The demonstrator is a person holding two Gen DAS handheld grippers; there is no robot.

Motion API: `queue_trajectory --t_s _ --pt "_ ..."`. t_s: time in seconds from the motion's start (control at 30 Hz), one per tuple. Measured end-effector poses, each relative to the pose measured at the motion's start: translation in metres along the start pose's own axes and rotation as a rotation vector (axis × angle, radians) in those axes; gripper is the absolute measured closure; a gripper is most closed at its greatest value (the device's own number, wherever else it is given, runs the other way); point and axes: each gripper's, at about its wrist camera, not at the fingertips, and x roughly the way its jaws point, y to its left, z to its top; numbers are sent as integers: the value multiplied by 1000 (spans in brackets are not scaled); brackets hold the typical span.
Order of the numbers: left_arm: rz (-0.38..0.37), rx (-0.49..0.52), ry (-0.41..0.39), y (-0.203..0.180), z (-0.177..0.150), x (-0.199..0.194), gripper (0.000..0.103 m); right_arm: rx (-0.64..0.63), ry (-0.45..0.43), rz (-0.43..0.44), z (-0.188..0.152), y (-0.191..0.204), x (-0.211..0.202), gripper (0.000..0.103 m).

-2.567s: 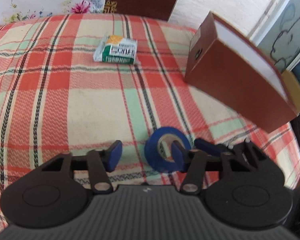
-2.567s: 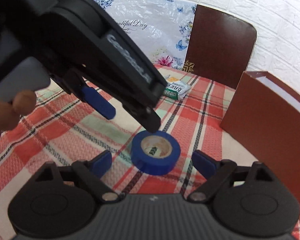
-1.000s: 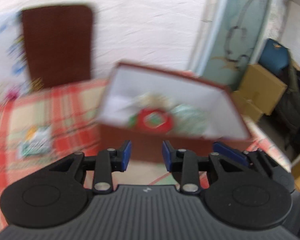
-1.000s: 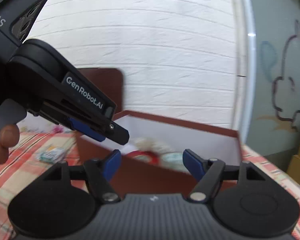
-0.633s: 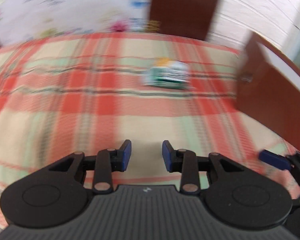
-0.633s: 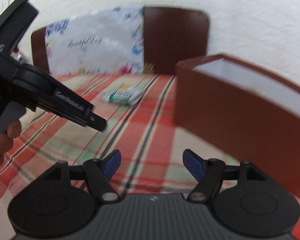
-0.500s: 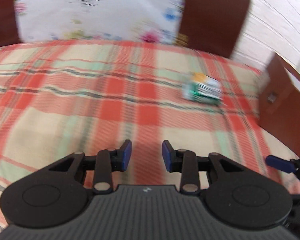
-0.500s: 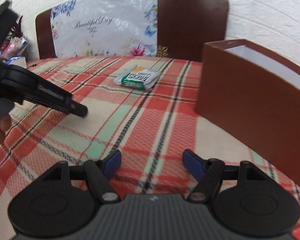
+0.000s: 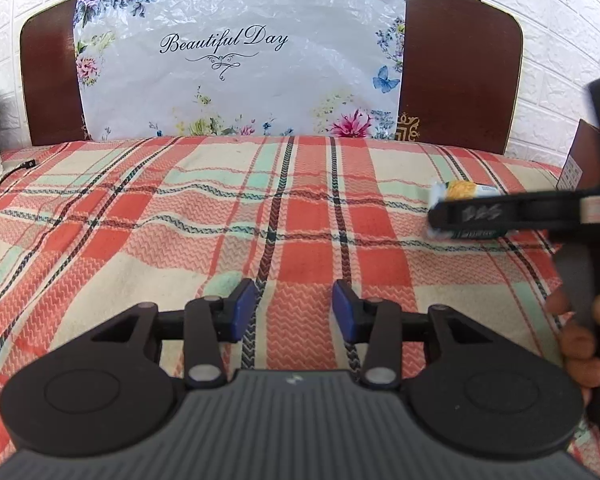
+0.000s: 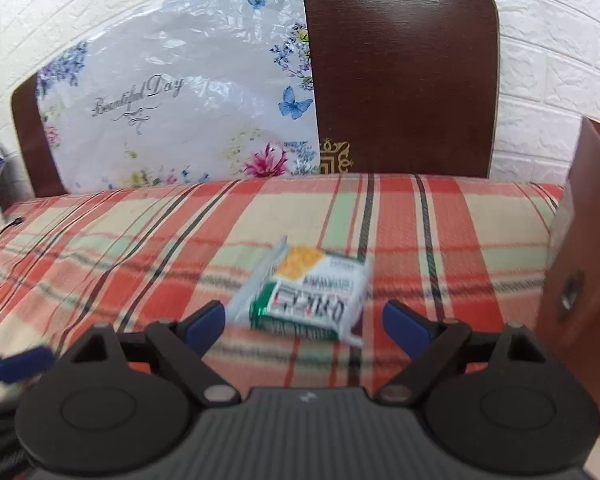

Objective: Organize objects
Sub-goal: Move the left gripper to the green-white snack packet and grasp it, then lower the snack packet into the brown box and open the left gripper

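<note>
A green, white and orange snack packet (image 10: 306, 294) lies flat on the plaid cloth (image 10: 140, 240). My right gripper (image 10: 303, 320) is open, low over the cloth, with the packet just ahead between its blue fingertips. In the left wrist view the packet (image 9: 464, 192) sits at the right, partly hidden behind the right gripper's black body. My left gripper (image 9: 294, 311) is open and empty over bare cloth (image 9: 180, 220). The brown box (image 10: 592, 248) stands at the right edge; its inside is hidden.
A brown headboard (image 10: 404, 68) with a flowered "Beautiful Day" plastic sheet (image 9: 236, 68) rises behind the cloth against a white brick wall. A black cable (image 9: 8, 172) lies at the far left edge. A hand (image 9: 584, 332) holds the right gripper.
Both grippers have swung away from the brown box toward the headboard. My right gripper has closed in on the snack packet, which now lies between its fingertips. The left stays part open and empty.
</note>
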Motion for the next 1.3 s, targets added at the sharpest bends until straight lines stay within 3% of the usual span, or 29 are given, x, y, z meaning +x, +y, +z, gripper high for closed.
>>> queue_trajectory --t_s 0.07,0.1,0.13,0.27,0.4,0.5,0.63,0.7,0.73,0.77,0.9,1.03,1.1,1.17,1.23,1.27,1.3 --pt "0 0 0 0 0 0 57 -15 44 -18 0 3 13 18" --pt "-1 -1 1 0 -1 1 56 -23 33 -21 -1 5 12 24" --pt "-1 -1 1 0 -1 1 56 -37 30 -12 -3 6 8 43" --pt "3 11 4 -1 0 1 56 -95 28 -19 -18 10 -12 59" --pt "3 26 21 -3 2 1 52 -128 37 15 -47 7 -56 59" --pt "-22 15 81 -11 6 -8 47 -111 52 51 -74 -6 -100 59" --pt "-321 -45 198 -43 5 -34 41 -58 56 72 -106 -25 -153 59" --pt "-396 -11 242 -67 2 -43 41 -62 45 53 -115 -28 -169 44" --pt "-420 0 264 -77 1 -46 40 -70 47 34 -116 -28 -174 17" --pt "-443 2 289 -84 0 -47 40 -73 39 15 -116 -30 -178 2" --pt "-522 -38 383 -100 -3 -46 36 -106 26 -43 -118 -36 -185 2" --pt "-515 -19 418 -114 -10 -42 37 -104 37 -8 -119 -37 -181 3" --pt "-519 0 418 -122 -10 -42 43 -146 74 15 -121 -34 -174 13" --pt "-562 -13 443 -127 -7 -38 58 -160 70 49 -120 -31 -168 30" --pt "-556 3 471 -138 2 -35 59 -157 68 49 -117 -30 -165 35" --pt "-554 36 454 -146 10 -38 60 -137 63 58 -115 -33 -164 45" --pt "-563 66 428 -154 18 -42 60 -125 56 56 -112 -35 -164 48"
